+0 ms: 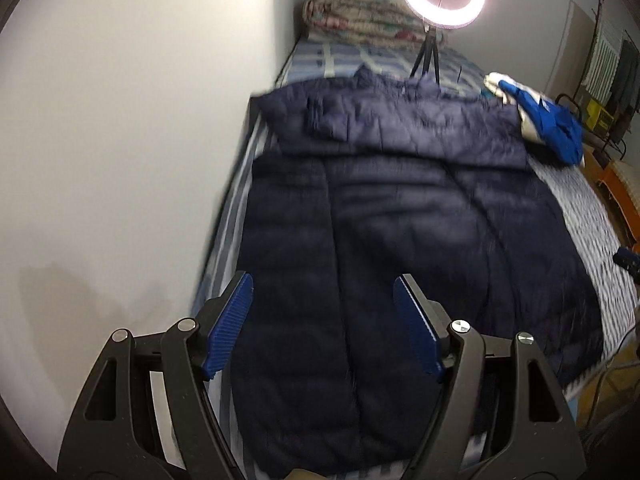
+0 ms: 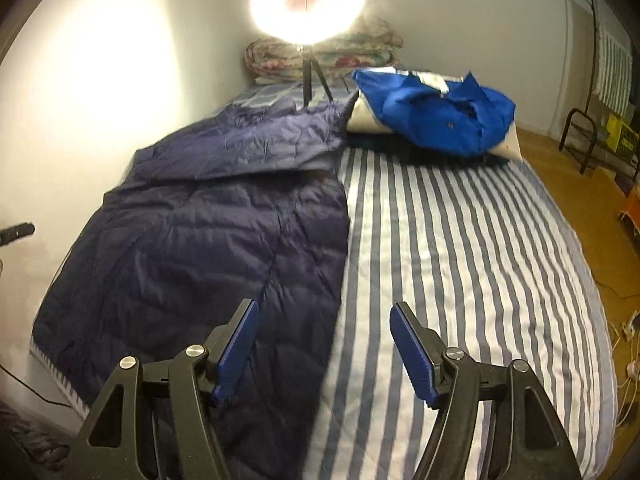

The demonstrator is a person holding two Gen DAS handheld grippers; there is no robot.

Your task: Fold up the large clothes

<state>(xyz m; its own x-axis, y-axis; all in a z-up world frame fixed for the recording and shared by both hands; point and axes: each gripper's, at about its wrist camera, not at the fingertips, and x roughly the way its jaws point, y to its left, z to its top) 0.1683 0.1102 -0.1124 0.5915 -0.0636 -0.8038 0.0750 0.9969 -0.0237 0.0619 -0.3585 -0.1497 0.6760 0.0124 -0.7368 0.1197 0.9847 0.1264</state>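
My left gripper [image 1: 323, 320] hangs released over the navy padded jacket [image 1: 400, 220], its blue pads [image 1: 230, 324] spread wide with nothing between them. The jacket lies flat on the bed directly below and ahead of this gripper, filling the space between the fingers and running away toward the far end. Its upper part is folded across as a band further ahead. To the left of this gripper is the white wall [image 1: 120, 140], with only a narrow strip of striped sheet between it and the jacket.

My right gripper [image 2: 323, 344] is also released, pads apart and gripping nothing. It hovers above the jacket's right edge: the jacket [image 2: 200, 232] spreads out ahead and to the left of it, while bare blue-and-white striped sheet [image 2: 460, 260] lies ahead and to the right.

Far ahead and right of this gripper, a bright blue garment [image 2: 436, 112] is heaped on a pale pillow [image 2: 368, 120]. Straight ahead at the far end of the bed stands a lit ring light [image 2: 307, 4] on a small tripod, with a folded floral quilt [image 2: 360, 52] behind it against the wall.
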